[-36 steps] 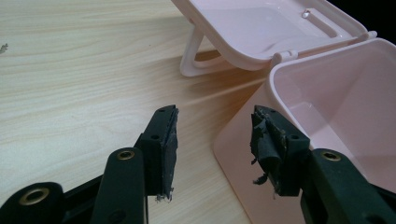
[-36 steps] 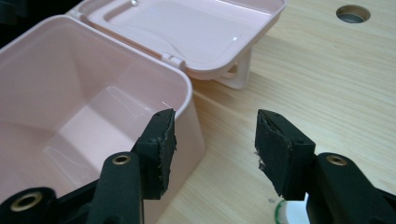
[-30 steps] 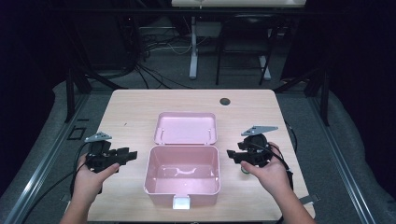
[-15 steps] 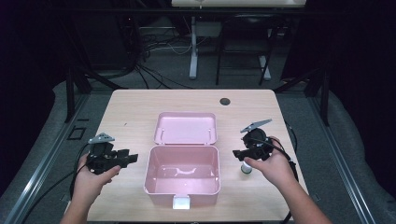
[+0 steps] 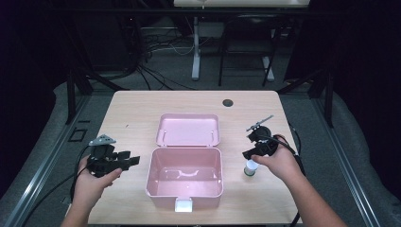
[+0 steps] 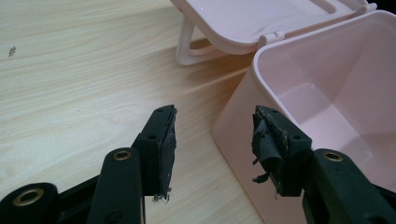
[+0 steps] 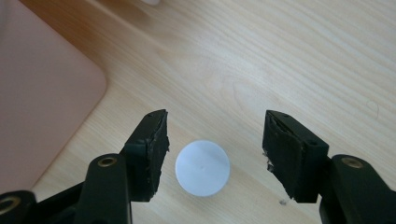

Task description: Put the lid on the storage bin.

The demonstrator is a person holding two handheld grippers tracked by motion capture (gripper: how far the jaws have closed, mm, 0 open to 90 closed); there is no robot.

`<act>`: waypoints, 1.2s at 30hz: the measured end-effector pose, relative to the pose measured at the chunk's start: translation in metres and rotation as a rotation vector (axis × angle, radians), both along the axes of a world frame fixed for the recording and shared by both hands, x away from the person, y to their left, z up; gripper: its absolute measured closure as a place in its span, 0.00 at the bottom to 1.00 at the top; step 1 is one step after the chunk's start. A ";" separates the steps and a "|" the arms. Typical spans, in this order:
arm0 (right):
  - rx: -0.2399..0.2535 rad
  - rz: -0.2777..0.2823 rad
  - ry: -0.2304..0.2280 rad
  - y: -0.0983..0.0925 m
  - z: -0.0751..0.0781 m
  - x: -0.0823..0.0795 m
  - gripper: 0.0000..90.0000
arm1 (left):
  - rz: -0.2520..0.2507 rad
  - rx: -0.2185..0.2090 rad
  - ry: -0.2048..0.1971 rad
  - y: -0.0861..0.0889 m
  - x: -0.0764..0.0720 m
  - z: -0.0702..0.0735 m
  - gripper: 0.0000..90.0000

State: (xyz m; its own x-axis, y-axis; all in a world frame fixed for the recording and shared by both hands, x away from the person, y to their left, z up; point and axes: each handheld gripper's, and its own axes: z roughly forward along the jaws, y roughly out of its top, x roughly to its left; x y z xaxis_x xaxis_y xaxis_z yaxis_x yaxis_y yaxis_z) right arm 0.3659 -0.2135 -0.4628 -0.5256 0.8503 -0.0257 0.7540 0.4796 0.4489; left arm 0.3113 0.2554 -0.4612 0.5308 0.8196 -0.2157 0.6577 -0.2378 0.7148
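Observation:
An open pink box (image 5: 184, 191) stands mid-table, its lid (image 5: 188, 129) laid back behind it. A small bottle (image 5: 250, 169) with a white cap (image 7: 202, 167) stands right of the box. My right gripper (image 5: 247, 154) points down over it, open (image 7: 217, 116). Its jaws have just been opening and stand apart either side of the cap without touching it. My left gripper (image 5: 132, 161) hovers just left of the box, open (image 6: 215, 114). Its jaws have also just been opening, with nothing between them. The box's near-left corner (image 6: 233, 135) lies close ahead.
The box is on a light wooden table (image 5: 137, 113) with a dark round grommet (image 5: 228, 102) near its far edge. A white latch (image 5: 183, 204) sticks out of the box's front. Cables trail from both grippers off the table's sides.
My right gripper has shifted a little to the right and tipped down over the bottle, which now stands free of the hand. My left gripper has stayed in place.

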 end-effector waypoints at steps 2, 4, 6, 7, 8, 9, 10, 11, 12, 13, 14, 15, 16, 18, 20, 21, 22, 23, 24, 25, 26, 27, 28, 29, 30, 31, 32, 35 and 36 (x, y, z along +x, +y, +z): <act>-0.008 -0.004 0.022 -0.002 -0.001 0.002 0.45 | 0.002 -0.004 -0.001 0.000 0.000 0.000 0.55; -0.020 0.003 0.036 -0.002 -0.003 0.004 0.44 | -0.006 0.001 0.000 -0.001 0.000 0.000 0.55; -0.030 -0.002 0.066 -0.002 -0.004 0.006 0.44 | -0.008 -0.001 0.002 -0.002 0.000 -0.001 0.54; -0.038 0.000 0.075 -0.002 -0.005 0.007 0.43 | -0.012 0.003 0.002 -0.002 0.000 -0.001 0.54; -0.032 -0.001 0.081 -0.002 -0.006 0.008 0.43 | -0.010 0.001 0.005 -0.003 0.000 -0.001 0.54; -0.053 0.000 0.092 -0.001 -0.006 0.009 0.43 | -0.009 0.000 0.005 -0.003 0.000 -0.001 0.54; -0.043 -0.005 0.089 0.000 -0.008 0.010 0.43 | -0.011 0.002 0.005 -0.003 0.000 -0.001 0.54; -0.042 -0.008 0.094 0.000 -0.008 0.010 0.43 | -0.012 0.001 0.006 -0.003 0.000 -0.001 0.54; -0.060 -0.004 0.108 0.000 -0.008 0.011 0.43 | -0.009 -0.002 0.006 -0.003 0.000 -0.001 0.54; -0.058 -0.011 0.110 0.001 -0.009 0.011 0.43 | -0.010 0.000 0.004 -0.003 0.000 -0.001 0.54; -0.066 -0.005 0.112 0.002 -0.010 0.012 0.43 | -0.011 0.003 0.003 -0.002 0.000 -0.001 0.54; -0.075 -0.001 0.120 0.002 -0.011 0.012 0.43 | -0.011 0.003 0.003 -0.002 0.000 -0.001 0.54; -0.077 -0.002 0.123 0.003 -0.011 0.012 0.43 | -0.005 -0.001 0.003 -0.002 0.000 -0.001 0.54; -0.096 0.000 0.149 0.005 -0.013 0.011 0.43 | -0.004 0.001 0.006 -0.001 0.001 -0.002 0.54; -0.097 0.004 0.159 0.006 -0.015 0.011 0.43 | -0.003 0.000 0.011 -0.002 0.002 -0.002 0.54; -0.105 0.005 0.168 0.006 -0.016 0.010 0.43 | -0.002 0.001 0.010 -0.002 0.002 -0.002 0.54; -0.110 0.005 0.170 0.007 -0.016 0.010 0.43 | -0.003 0.002 0.011 -0.002 0.002 -0.003 0.54; -0.118 0.006 0.182 0.007 -0.016 0.011 0.43 | -0.003 0.001 0.014 -0.003 0.003 -0.003 0.54; -0.125 0.011 0.179 0.007 -0.017 0.011 0.43 | -0.003 0.003 0.016 -0.003 0.003 -0.004 0.54; -0.126 0.006 0.178 0.007 -0.017 0.011 0.43 | -0.005 0.006 0.017 -0.003 0.003 -0.004 0.54; -0.130 0.004 0.185 0.007 -0.017 0.011 0.43 | -0.002 0.004 0.021 -0.003 0.003 -0.005 0.54; -0.130 0.004 0.191 0.007 -0.018 0.011 0.43 | -0.002 0.004 0.021 -0.003 0.003 -0.005 0.54; -0.130 0.003 0.195 0.007 -0.018 0.012 0.43 | -0.001 0.004 0.022 -0.003 0.003 -0.005 0.54; -0.130 0.005 0.197 0.008 -0.019 0.012 0.44 | -0.001 0.003 0.022 -0.003 0.004 -0.005 0.54; -0.130 0.002 0.206 0.008 -0.019 0.012 0.44 | -0.001 0.001 0.022 -0.003 0.004 -0.005 0.54; -0.141 0.005 0.213 0.008 -0.020 0.012 0.45 | -0.001 0.001 0.022 -0.002 0.004 -0.005 0.54; -0.141 0.005 0.216 0.009 -0.021 0.012 0.45 | 0.000 0.001 0.023 -0.002 0.004 -0.005 0.54; -0.161 0.007 0.237 0.010 -0.024 0.013 0.46 | 0.002 -0.001 0.025 -0.001 0.004 -0.005 0.54; -0.165 0.008 0.249 0.010 -0.024 0.013 0.46 | 0.002 0.001 0.024 -0.001 0.004 -0.005 0.54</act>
State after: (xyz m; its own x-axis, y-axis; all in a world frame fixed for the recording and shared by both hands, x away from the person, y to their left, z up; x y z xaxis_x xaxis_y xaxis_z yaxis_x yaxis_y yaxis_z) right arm 0.3792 -0.2038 -0.4869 -0.5398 0.8411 -0.0328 0.8270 0.5372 0.1655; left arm 0.3152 0.2543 -0.4659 0.5240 0.8208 -0.2276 0.6752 -0.2373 0.6984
